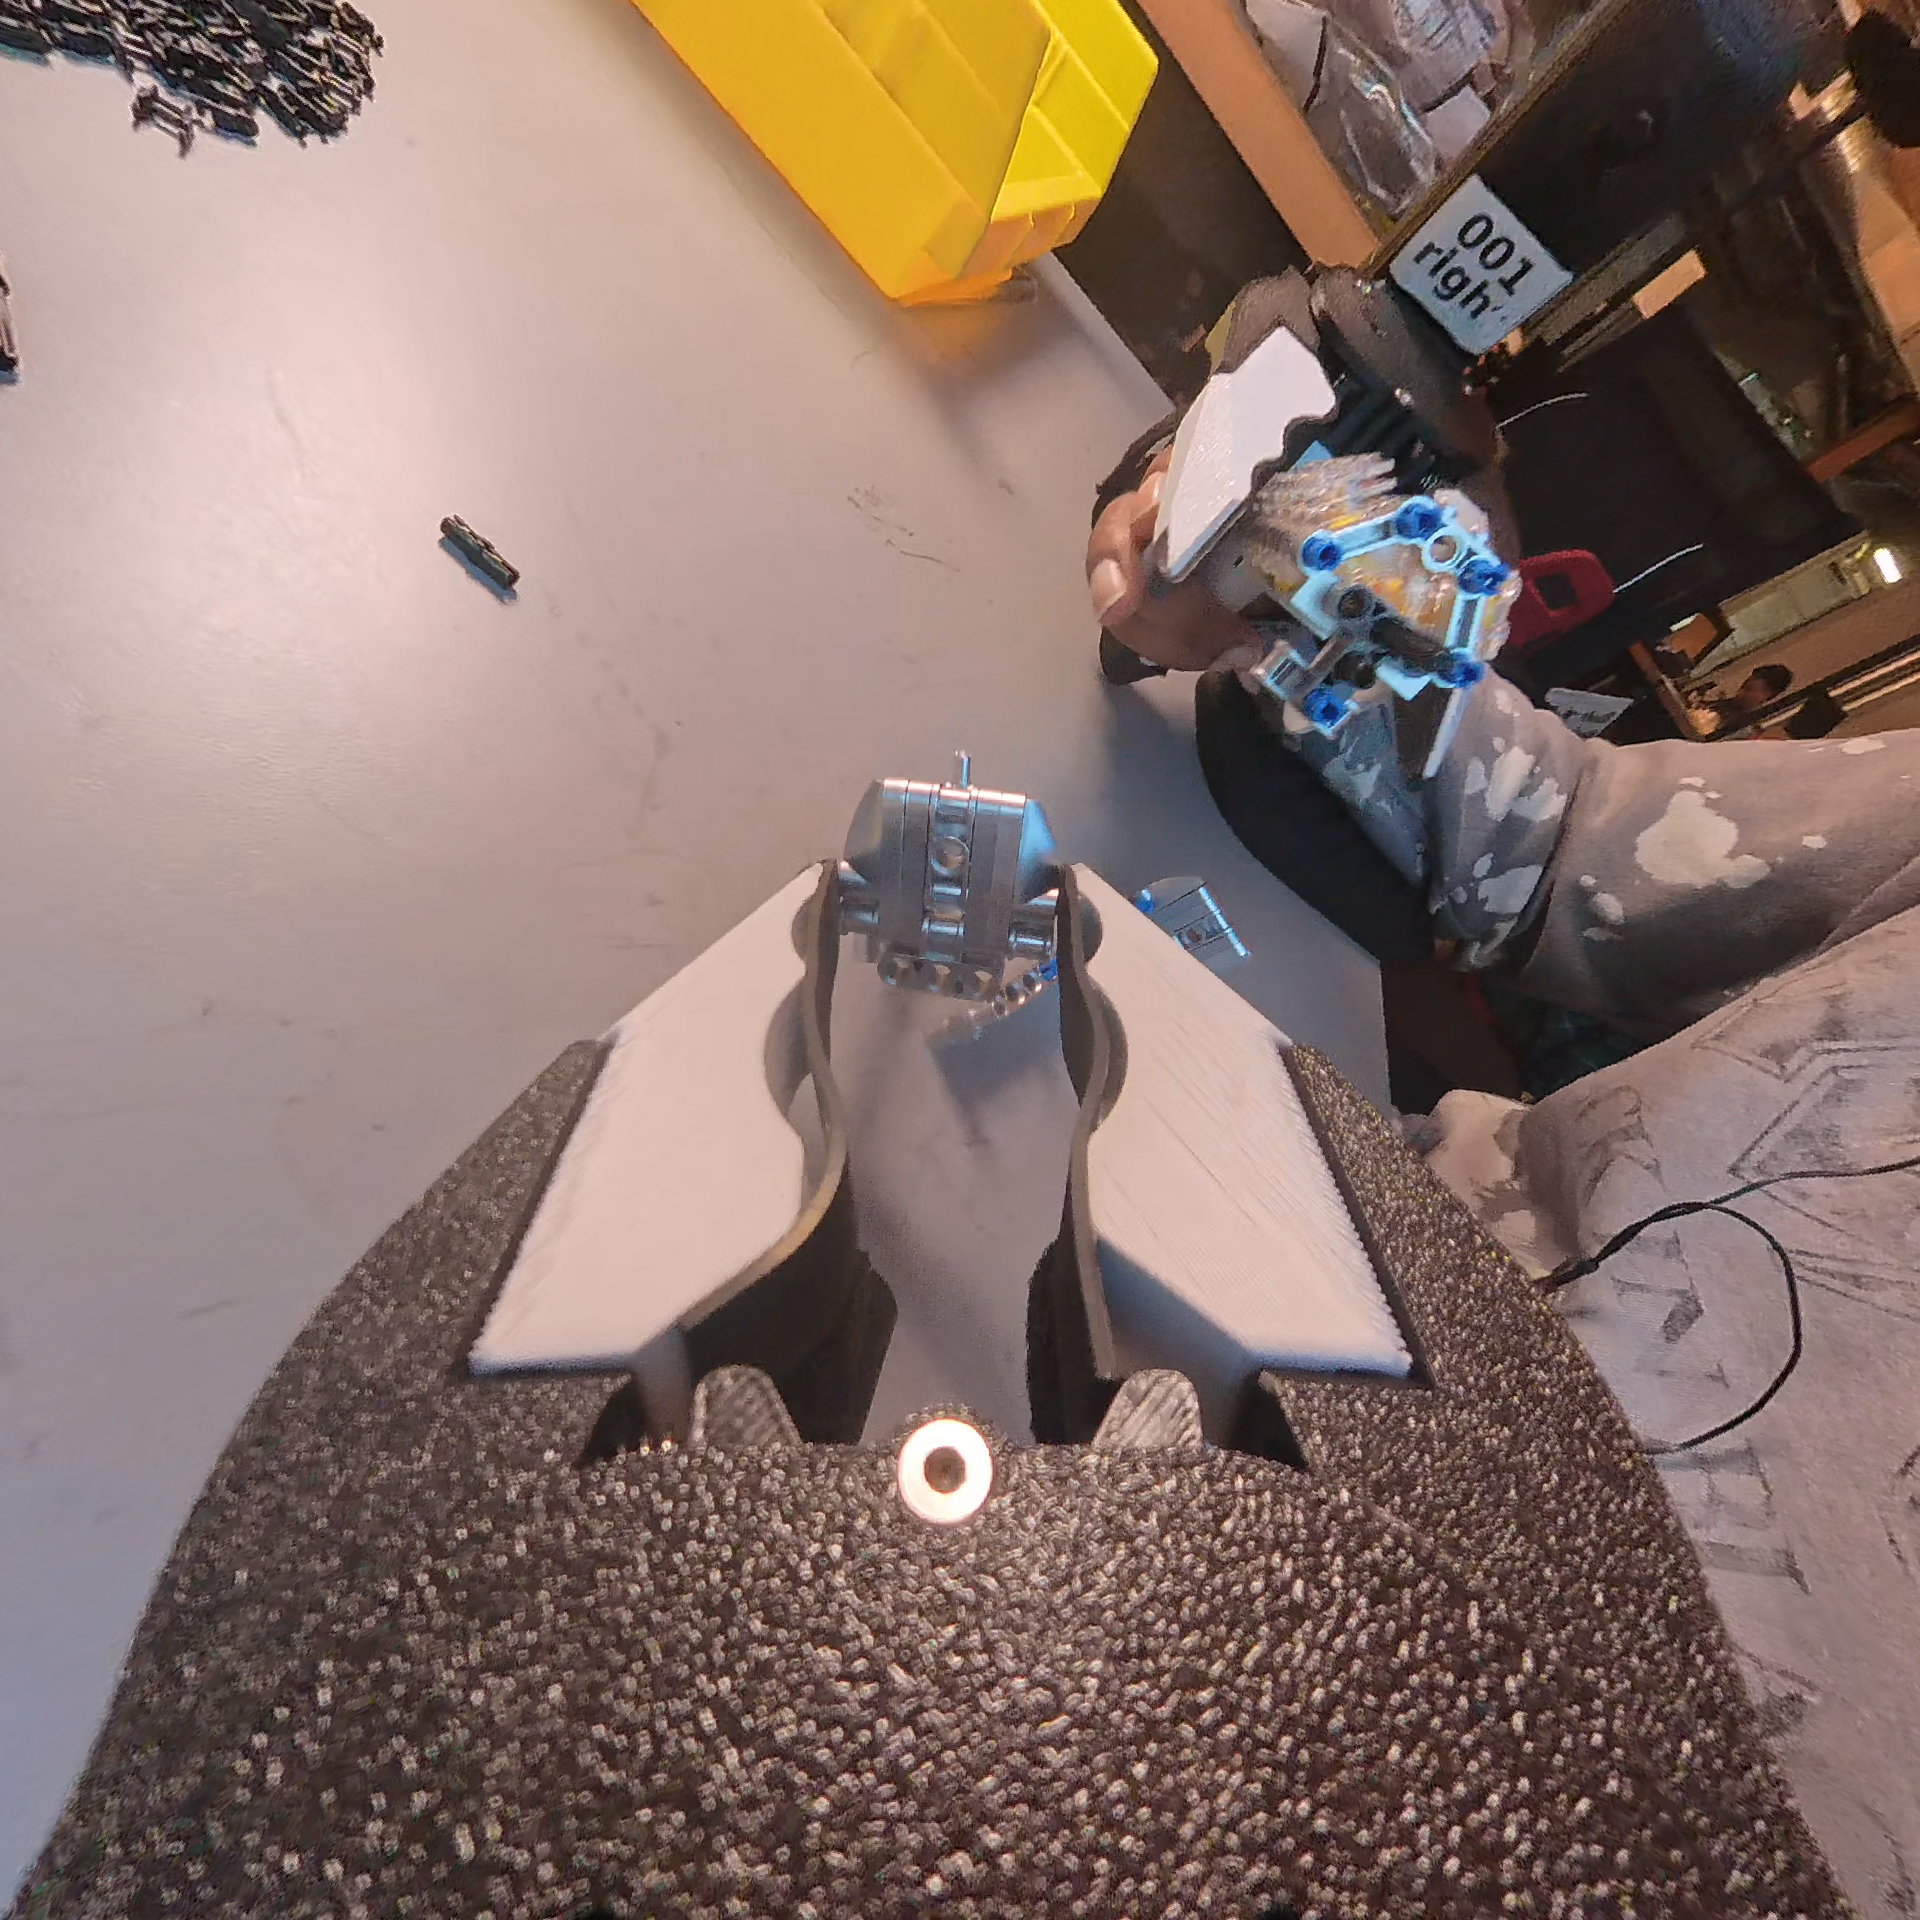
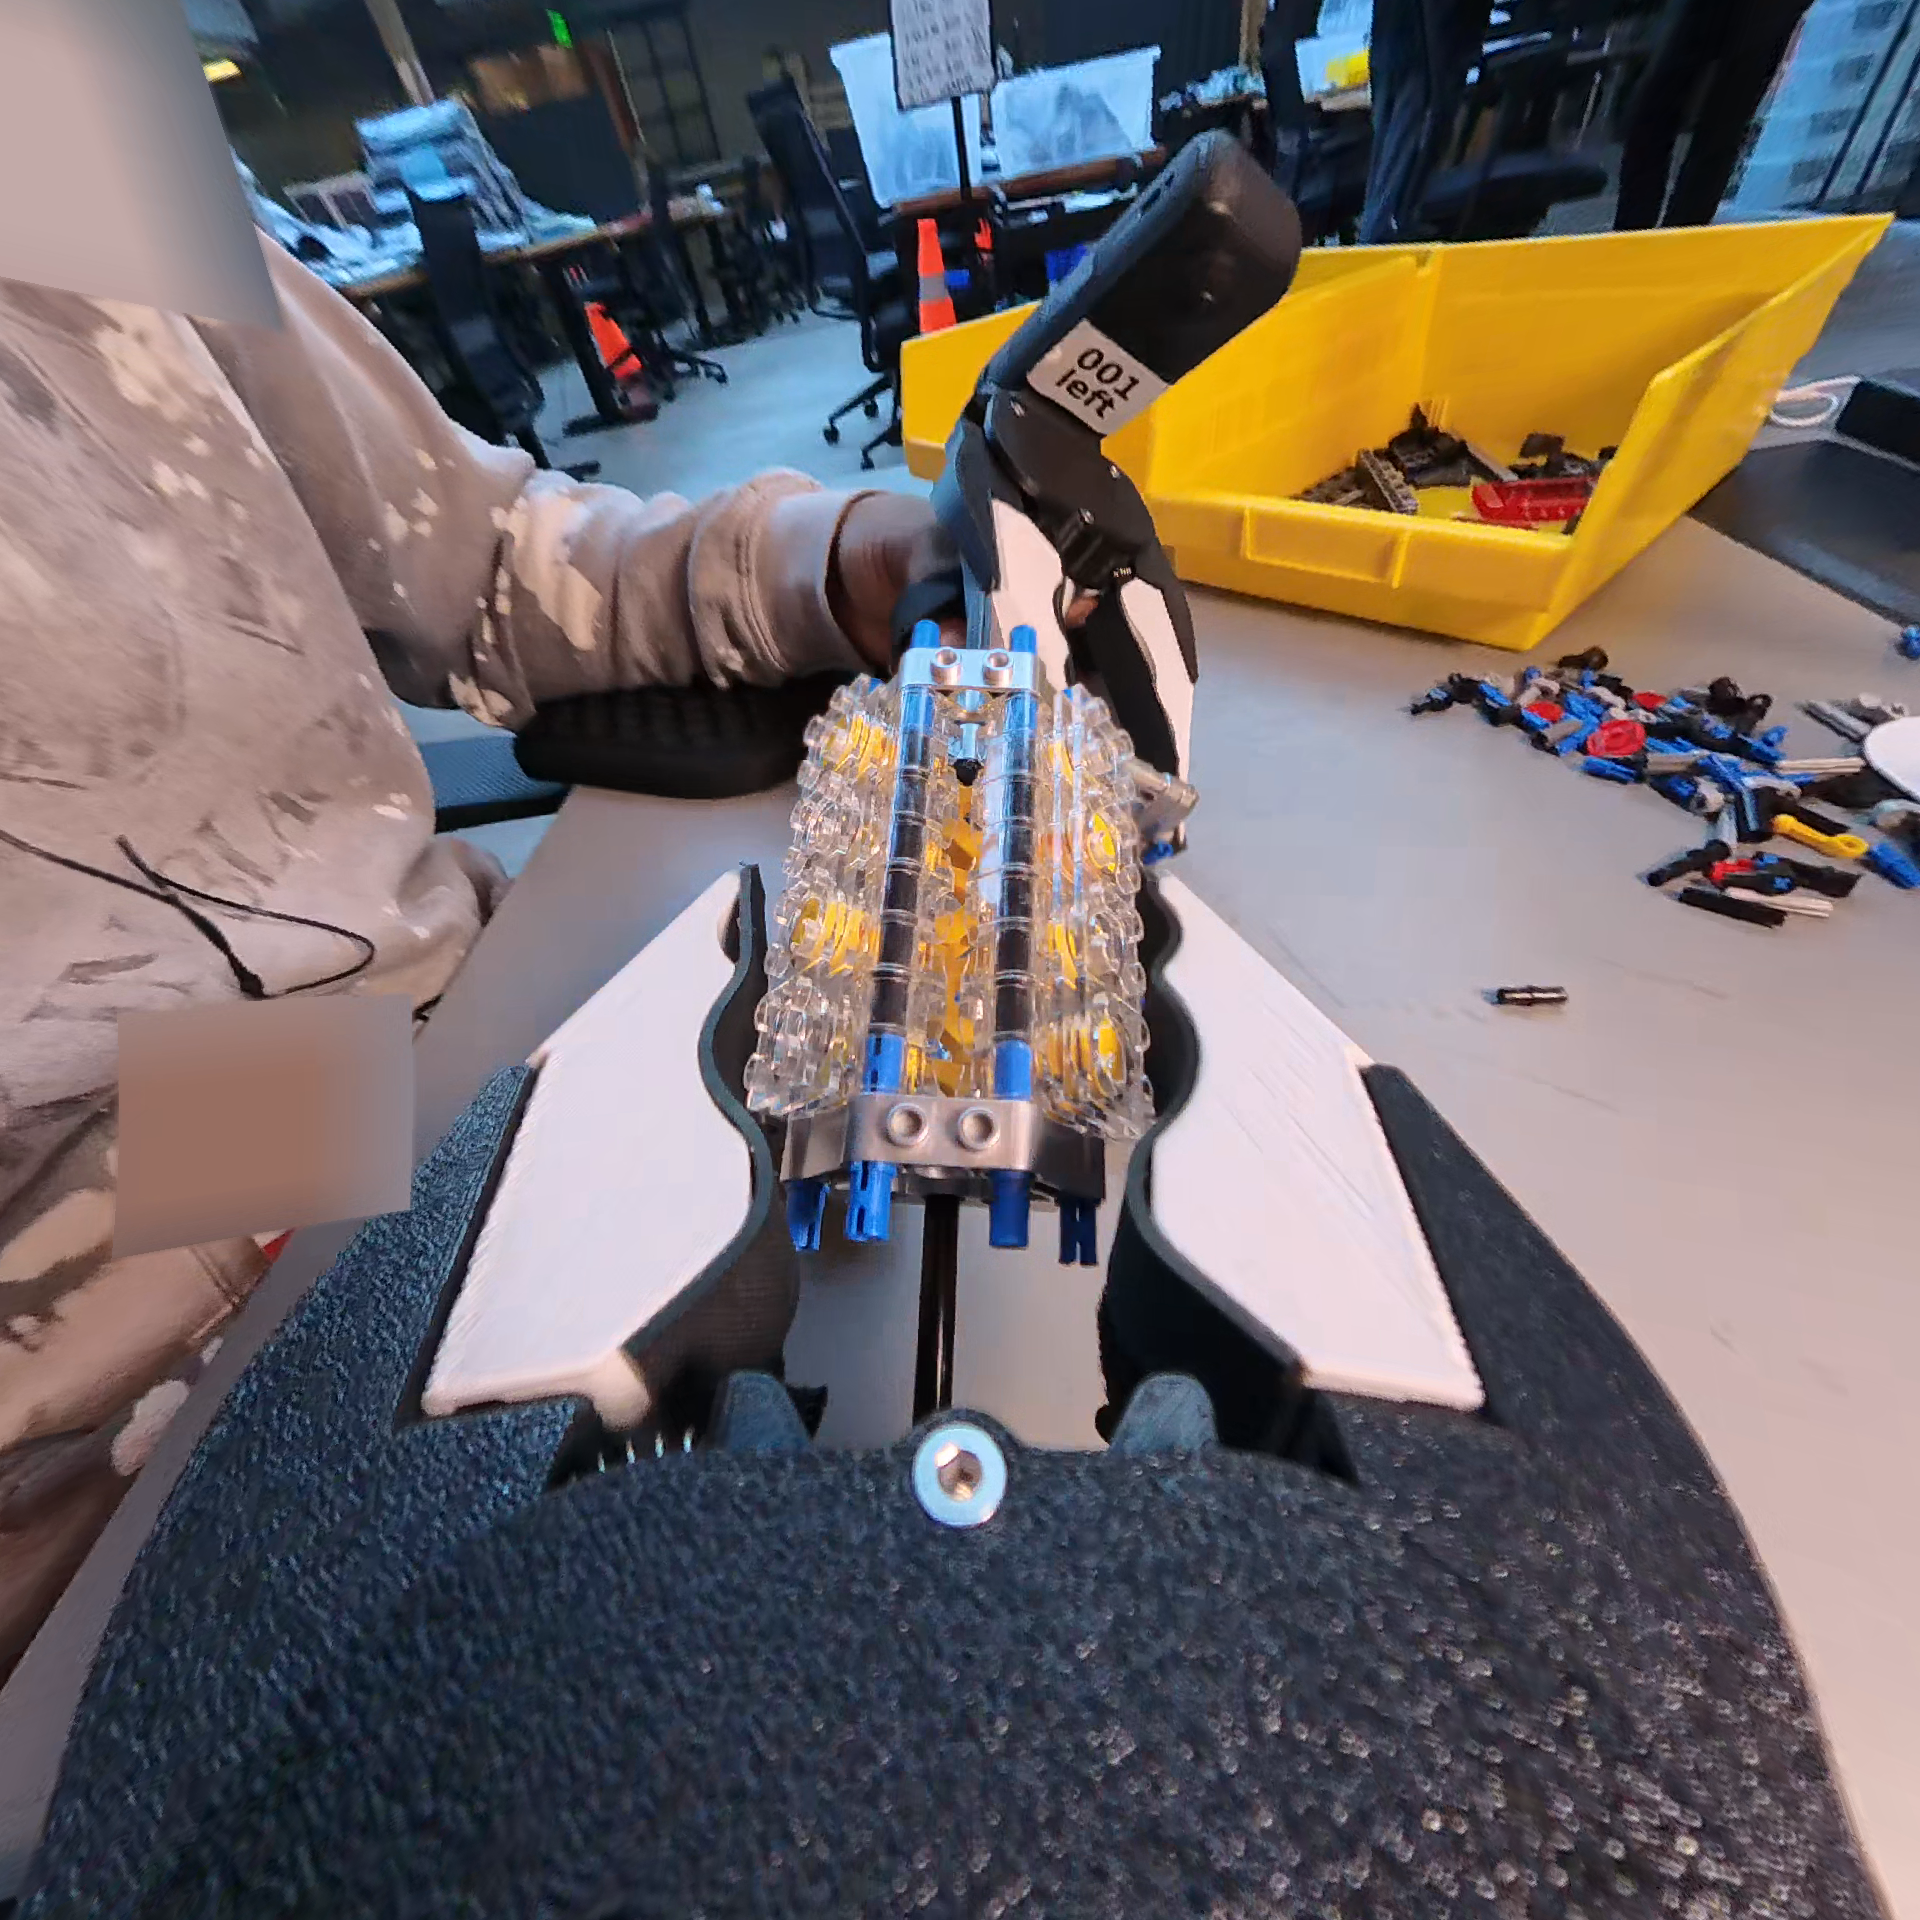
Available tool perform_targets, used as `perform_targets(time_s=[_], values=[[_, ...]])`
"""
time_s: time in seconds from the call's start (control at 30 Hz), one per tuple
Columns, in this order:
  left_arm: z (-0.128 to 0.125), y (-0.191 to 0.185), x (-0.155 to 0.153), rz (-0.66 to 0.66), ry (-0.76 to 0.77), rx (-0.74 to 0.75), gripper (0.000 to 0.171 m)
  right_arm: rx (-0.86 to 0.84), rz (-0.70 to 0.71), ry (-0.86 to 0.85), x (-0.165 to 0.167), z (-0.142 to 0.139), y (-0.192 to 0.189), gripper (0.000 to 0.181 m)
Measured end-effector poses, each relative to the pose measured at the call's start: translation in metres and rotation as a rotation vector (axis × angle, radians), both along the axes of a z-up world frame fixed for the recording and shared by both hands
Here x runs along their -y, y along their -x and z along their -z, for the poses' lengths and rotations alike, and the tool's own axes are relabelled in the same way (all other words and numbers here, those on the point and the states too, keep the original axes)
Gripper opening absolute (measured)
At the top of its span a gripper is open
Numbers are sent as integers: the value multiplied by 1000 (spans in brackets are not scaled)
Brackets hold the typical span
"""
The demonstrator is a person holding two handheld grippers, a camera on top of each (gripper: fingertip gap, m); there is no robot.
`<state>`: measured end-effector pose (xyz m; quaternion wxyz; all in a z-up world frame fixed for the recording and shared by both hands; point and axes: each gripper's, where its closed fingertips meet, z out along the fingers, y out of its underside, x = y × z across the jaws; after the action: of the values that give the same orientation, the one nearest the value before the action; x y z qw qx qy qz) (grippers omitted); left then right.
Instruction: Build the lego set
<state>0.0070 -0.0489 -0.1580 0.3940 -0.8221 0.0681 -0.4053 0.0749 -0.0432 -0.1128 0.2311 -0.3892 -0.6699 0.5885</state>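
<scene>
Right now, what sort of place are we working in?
Probably a shared workshop or lab: a grey worktable with loose building-toy parts, a yellow parts bin, and rows of desks and office chairs behind.

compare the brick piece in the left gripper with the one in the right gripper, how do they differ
The grey assembly in the left gripper is opaque, compact and rounded; the clear assembly in the right gripper is transparent with yellow parts inside, and long.
The clear assembly carries blue pins and two dark rods along its length; the grey assembly's visible face is all grey.
The grey one sits at the fingertips; the clear one fills the fingers' length.
Both are clamped brick builds, held above the table.
</scene>
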Motion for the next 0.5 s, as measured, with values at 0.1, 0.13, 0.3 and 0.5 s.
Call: perform_targets(time_s=[0.1,0.13,0.3,0.5], values=[[9,-2,4,24,10,-76,39,-23,-25,27,4,-5,-2,70],[13,-3,5,33,13,-111,39,-30,-33,33,5,-6,-3,70],[32,-3,12,85,2,-305,40,-43,-55,30,8,-8,-6,70],[24,0,16,112,-87,-361,40,-49,-73,19,11,-8,-9,70]])
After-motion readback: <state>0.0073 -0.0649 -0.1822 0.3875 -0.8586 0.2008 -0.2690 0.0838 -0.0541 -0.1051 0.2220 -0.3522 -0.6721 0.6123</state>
